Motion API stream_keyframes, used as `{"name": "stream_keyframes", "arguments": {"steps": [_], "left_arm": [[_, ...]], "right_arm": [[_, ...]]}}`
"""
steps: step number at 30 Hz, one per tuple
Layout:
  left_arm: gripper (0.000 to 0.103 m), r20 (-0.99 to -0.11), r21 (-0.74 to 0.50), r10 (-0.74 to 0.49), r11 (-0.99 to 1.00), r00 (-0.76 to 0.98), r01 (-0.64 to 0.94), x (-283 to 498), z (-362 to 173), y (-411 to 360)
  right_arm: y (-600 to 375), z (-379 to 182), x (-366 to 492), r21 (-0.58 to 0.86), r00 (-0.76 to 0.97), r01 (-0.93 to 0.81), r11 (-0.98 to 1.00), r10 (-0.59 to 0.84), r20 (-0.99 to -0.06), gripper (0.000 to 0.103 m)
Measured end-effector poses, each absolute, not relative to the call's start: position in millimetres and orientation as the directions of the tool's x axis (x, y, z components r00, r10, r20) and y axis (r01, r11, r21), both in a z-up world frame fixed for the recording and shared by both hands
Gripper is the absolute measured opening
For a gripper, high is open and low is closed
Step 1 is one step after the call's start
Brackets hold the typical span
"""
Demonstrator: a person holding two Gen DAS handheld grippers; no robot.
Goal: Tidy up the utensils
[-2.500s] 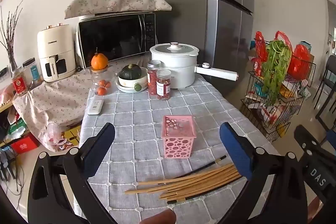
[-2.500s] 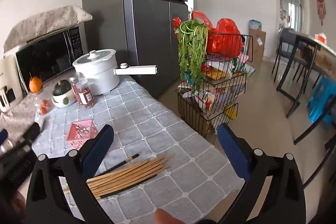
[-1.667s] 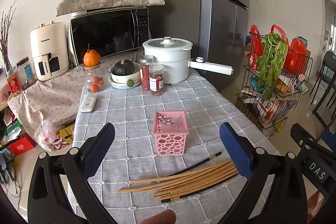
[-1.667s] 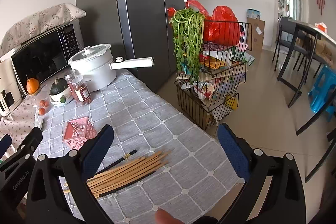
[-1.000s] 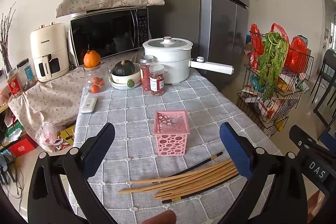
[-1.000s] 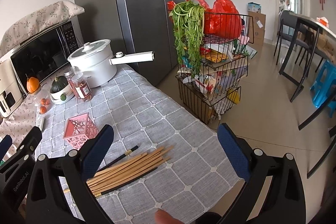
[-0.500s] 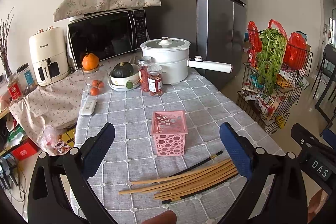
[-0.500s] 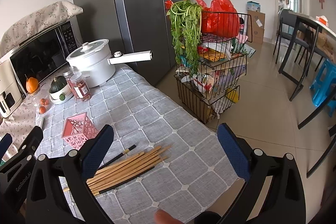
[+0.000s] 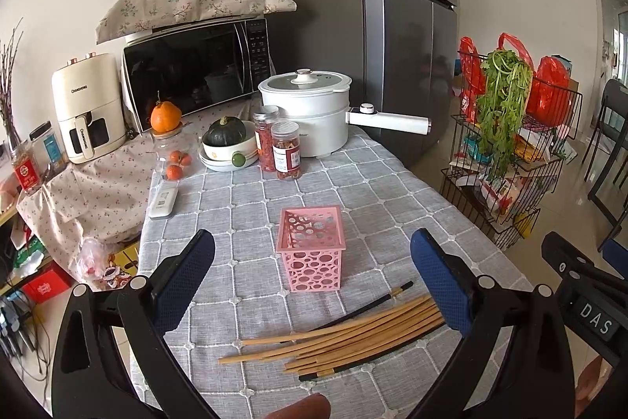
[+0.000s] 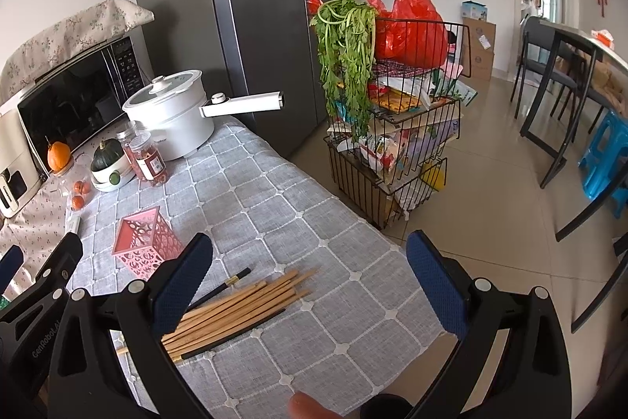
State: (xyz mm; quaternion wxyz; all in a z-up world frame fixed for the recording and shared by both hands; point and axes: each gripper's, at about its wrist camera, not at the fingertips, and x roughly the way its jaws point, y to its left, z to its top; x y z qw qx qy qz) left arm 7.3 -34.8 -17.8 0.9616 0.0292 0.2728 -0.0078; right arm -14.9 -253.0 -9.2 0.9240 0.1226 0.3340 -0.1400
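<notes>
The bench is covered by a matt grey woven cloth (image 9: pixel 243 199) stitched in white squares. Smooth pale wood is seen in most chopsticks (image 9: pixel 345 334); two look like glossy black lacquer, though this cannot be confirmed. The basket (image 9: pixel 311 254) is pink perforated plastic. Textured blue pads (image 10: pixel 433 281) are fitted to matt black plastic on each hand-held gripper.

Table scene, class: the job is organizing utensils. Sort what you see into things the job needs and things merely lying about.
Needed for the job:
- chopsticks, lying loose on the tablecloth
- pink basket, upright and empty

Merely lying about:
- white pot
- two jars
- squash in a bowl
- orange
- remote
- microwave
- wire rack
</notes>
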Motion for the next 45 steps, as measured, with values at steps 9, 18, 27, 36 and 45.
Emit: {"name": "stream_keyframes", "arguments": {"steps": [9,18,27,36,45], "left_arm": [[0.096,-0.525,0.053,0.001,0.998,0.851,0.031,7.2,-18.0,-35.1],[0.096,-0.526,0.056,0.002,0.998,0.850,0.032,7.0,-19.3,-35.9],[0.096,-0.527,0.055,0.001,0.998,0.850,0.033,7.8,-18.6,-36.2],[0.096,-0.529,0.060,0.002,0.998,0.848,0.035,7.3,-22.5,-37.5],[0.096,-0.532,0.072,0.001,0.996,0.847,0.044,6.8,-24.3,-41.9]], "right_arm": [[-252.5,-11.7,-13.9,0.125,0.729,0.337,0.933,-0.175,-0.662,0.096],[-252.3,-12.2,-12.3,0.120,0.724,0.336,0.934,-0.174,-0.667,0.096],[-252.3,-12.7,-11.0,0.114,0.718,0.335,0.935,-0.175,-0.674,0.096],[-254.4,-14.5,-10.6,0.112,0.713,0.337,0.935,-0.176,-0.679,0.096],[-259.2,-14.5,-12.3,0.109,0.709,0.345,0.932,-0.183,-0.681,0.096]]}}
